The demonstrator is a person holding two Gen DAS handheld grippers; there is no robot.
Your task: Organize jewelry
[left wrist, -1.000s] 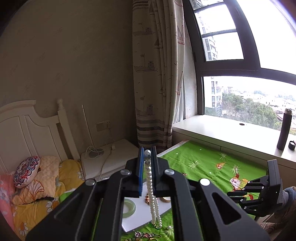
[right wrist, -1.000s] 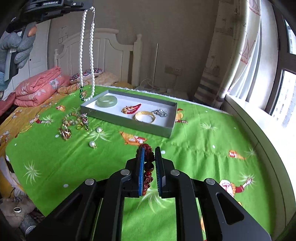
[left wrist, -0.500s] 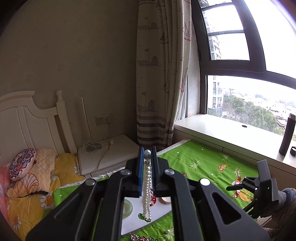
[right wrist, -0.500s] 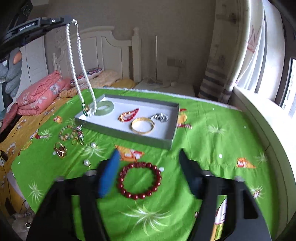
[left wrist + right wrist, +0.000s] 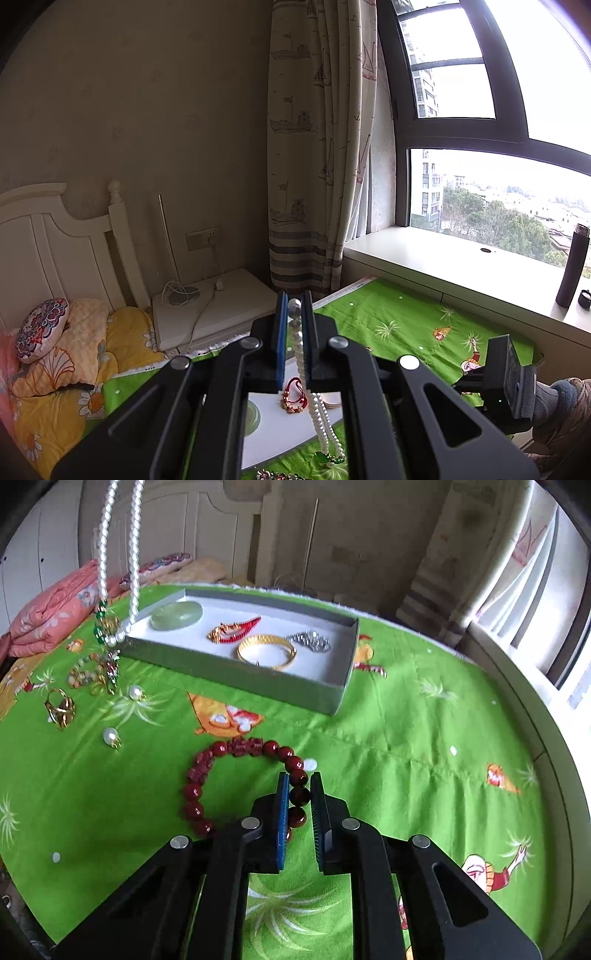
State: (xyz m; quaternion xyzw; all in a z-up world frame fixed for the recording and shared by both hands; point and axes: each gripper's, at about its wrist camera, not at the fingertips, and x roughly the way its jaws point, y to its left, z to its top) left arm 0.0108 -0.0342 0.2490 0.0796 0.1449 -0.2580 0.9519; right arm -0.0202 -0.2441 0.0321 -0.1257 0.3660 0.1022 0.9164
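Your left gripper is pinched on the pearl necklace, holding it by its top beads. The strand hangs straight down as a doubled loop, long axis vertical, green pendant end lowest. In the right wrist view that low end hangs at the tray's near-left corner, just outside the rim, over the green cloth. The tray lies to the right of the pendant in that view, its long axis running left to right. My judgement: the coming move turns on this offset; you must carry the strand sideways over the rim before you lower it, or the pendant will land on the cloth or snag the wall.

Your right gripper is closed on the red bracelet, pinching one or two beads on the ring's right side. The ring lies flat on the cloth, spreading left and away from the claw. The tray is ahead of it, beyond a strip of cloth.

Already in the tray: a jade bangle, a red piece, a gold bangle and a silver piece. Free floor shows mainly at the right end and along the far side. Loose rings and pearls lie left of the tray.
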